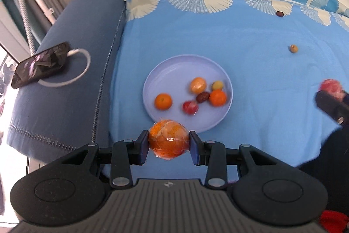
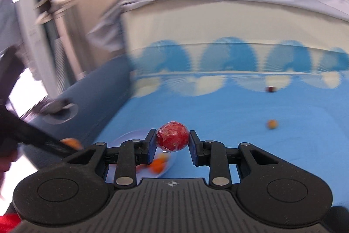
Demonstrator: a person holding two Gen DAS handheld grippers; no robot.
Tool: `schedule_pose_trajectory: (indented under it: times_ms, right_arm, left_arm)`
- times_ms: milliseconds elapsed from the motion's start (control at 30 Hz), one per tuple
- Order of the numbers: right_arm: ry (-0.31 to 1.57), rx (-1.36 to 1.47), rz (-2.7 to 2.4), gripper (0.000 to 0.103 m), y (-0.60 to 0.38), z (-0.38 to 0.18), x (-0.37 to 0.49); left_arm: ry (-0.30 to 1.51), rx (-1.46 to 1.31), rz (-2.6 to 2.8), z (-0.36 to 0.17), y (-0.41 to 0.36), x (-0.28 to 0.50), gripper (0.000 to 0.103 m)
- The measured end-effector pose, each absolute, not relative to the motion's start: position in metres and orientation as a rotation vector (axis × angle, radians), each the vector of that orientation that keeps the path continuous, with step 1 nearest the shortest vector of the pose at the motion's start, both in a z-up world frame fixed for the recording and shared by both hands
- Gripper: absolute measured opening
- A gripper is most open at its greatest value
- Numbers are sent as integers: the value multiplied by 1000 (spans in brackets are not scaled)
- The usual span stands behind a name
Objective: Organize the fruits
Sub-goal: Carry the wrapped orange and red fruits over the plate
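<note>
Blue cloth point(image 1: 250, 71) with a fan-patterned border covers the work surface, and the pale plate point(image 1: 152, 80) on it serves as your reference landmark. You hold the left gripper point(image 1: 169, 146) just off the plate's near rim, its jaws drawn in against a plastic-wrapped orange point(image 1: 168, 142), pads pressing both sides. You hold the right gripper point(image 2: 173, 142) well to the right of the plate, its jaws nearly together and clamped on a wrapped red fruit point(image 2: 172, 137); from the left wrist view this fruit appears far right of the plate. The plate already carries two small oranges, a paler wrapped orange fruit, a red fruit, a dark date-like fruit and a small yellow-green one. Two small fruits remain off the plate: a tan fruit point(image 1: 293, 48) to its upper right and a dark fruit point(image 1: 279, 13) beyond that, near the patterned border. A phone point(image 1: 41, 64) on a white cable lies left of the plate, on the darker blue cover. The step in hand appears to be transport: both fruits are gripped and not yet deposited. The next move likely calls for you to bring each gripper over a bare part of the plate, lower it, then release gently. Choose a gap between the fruits already there, since round fruit may roll if struck. The right wrist view is blurred, so judge its clearance with caution.
</note>
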State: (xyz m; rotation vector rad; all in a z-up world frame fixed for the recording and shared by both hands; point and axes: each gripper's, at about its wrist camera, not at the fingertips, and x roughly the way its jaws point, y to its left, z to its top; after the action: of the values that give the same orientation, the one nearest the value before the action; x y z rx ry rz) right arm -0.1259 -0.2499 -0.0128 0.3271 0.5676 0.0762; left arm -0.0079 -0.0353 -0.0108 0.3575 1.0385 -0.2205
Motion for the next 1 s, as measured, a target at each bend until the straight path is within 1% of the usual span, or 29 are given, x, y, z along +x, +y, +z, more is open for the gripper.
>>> schedule_pose_trajectory:
  times_ms: [167,300,567,1000]
  right_arm:
    - [600,206,167,32,-199,-1,-142]
    - [598,153,178,32,-178,9,-150]
    - [583,113,160,32,-168,17,-158]
    - [594,103,151,33,-164,17,-153]
  left_arm:
    - [1012,294,-240,-12,-13,-37,42]
    - [990,246,-249,-7,2,-49,42]
    - [945,222,-272,2,10,-58,42]
    - [947,212,-285,1,12,-56,42]
